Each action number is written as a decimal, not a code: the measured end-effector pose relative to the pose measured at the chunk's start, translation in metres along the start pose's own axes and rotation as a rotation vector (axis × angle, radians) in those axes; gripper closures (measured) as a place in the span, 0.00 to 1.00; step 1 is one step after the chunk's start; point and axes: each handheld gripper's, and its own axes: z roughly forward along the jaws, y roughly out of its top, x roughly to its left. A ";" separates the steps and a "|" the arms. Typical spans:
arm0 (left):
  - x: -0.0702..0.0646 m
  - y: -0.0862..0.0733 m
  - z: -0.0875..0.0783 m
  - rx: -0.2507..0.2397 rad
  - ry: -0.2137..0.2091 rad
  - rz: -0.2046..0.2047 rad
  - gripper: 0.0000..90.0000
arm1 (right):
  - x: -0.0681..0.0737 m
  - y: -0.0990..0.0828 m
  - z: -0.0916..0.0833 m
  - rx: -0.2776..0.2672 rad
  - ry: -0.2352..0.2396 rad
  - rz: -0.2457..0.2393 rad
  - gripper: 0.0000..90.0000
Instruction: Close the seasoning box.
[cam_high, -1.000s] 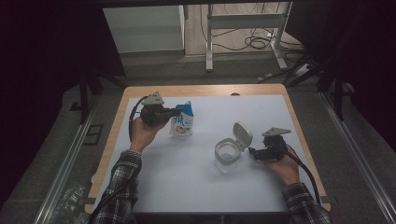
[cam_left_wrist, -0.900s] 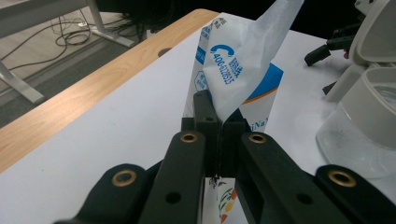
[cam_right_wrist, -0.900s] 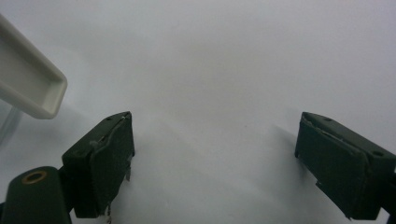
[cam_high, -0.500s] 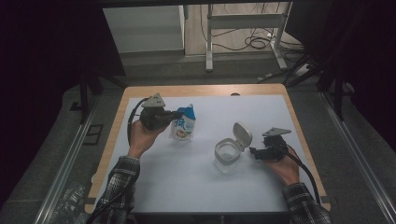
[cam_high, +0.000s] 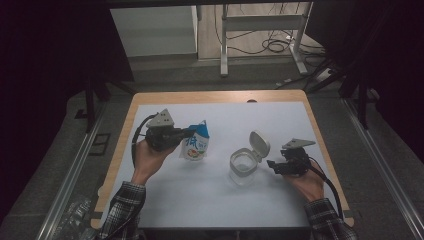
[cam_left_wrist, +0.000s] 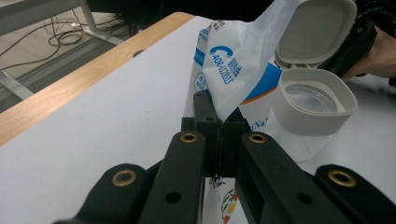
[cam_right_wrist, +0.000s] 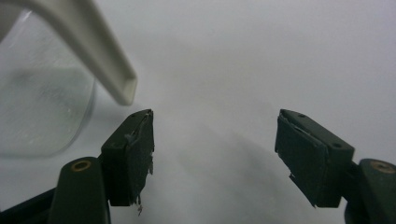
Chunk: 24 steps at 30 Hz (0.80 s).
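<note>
Jaws of the left gripper are clenched on the top fold of a blue-and-white pouch, carried above the worktop toward the open jar at its 3 o'clock. The right gripper, just beside the jar at the jar's 3 o'clock, grasps nothing; its jaws have just been closing with nothing between them. Likely step: bringing the pouch over the jar to pour. Next, tip it clear of the raised lid. Bare worktop surrounds both; edges lie well apart.
</note>
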 end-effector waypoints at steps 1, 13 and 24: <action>-0.001 -0.001 -0.001 -0.002 0.000 -0.005 1.00 | 0.002 -0.001 -0.003 -0.004 -0.006 -0.015 0.34; -0.026 -0.006 -0.012 -0.016 0.009 -0.032 1.00 | 0.022 -0.012 -0.033 -0.031 0.005 -0.059 0.38; -0.045 -0.007 -0.010 0.000 0.006 -0.024 1.00 | 0.043 -0.022 -0.052 -0.060 0.055 -0.049 0.42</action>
